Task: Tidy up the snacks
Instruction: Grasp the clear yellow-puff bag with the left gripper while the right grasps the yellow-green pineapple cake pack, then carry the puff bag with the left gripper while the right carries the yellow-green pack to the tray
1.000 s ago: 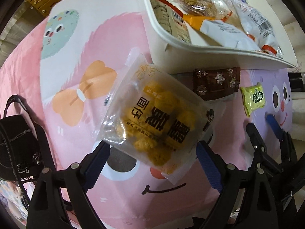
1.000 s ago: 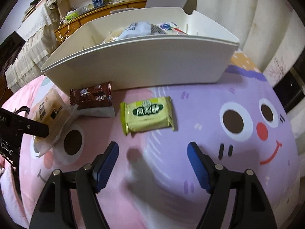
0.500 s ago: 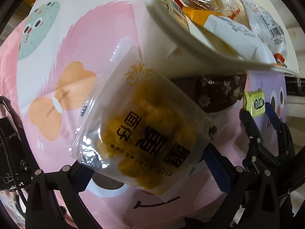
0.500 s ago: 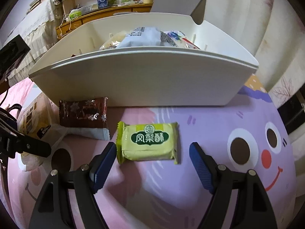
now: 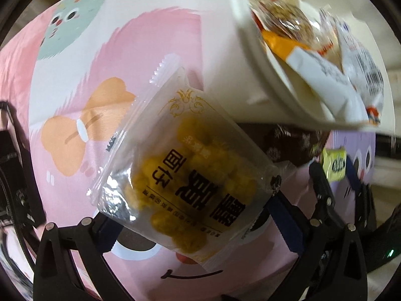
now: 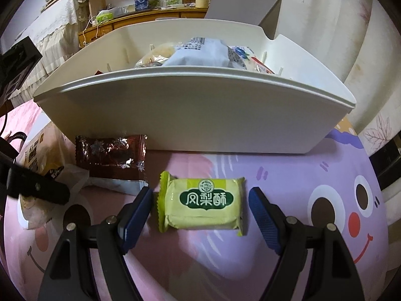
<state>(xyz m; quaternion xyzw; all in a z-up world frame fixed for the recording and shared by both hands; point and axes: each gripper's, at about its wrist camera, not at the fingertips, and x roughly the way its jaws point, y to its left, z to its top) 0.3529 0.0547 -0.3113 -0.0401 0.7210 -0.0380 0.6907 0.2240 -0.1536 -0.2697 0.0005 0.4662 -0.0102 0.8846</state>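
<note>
My left gripper (image 5: 198, 228) is shut on a clear bag of yellow snacks (image 5: 185, 173), lifted off the cloth below the white bin (image 5: 253, 75). The bag also shows at the left of the right wrist view (image 6: 40, 175). My right gripper (image 6: 200, 210) is open, its jaws either side of a green pineapple-cake packet (image 6: 203, 200) lying on the cloth. A brown snowflake packet (image 6: 110, 155) lies against the bin's front wall (image 6: 195, 123). The bin holds several snack packs (image 6: 198, 52).
The surface is a pink and purple cartoon cloth (image 6: 325, 188). A black bag (image 5: 12, 163) lies at the left edge. A wooden dresser (image 6: 140, 22) and a grey chair (image 6: 250, 2) stand behind the bin.
My left gripper has closed on the yellow snack bag and lifted it toward the bin. My right gripper has moved forward until its jaws flank the green packet.
</note>
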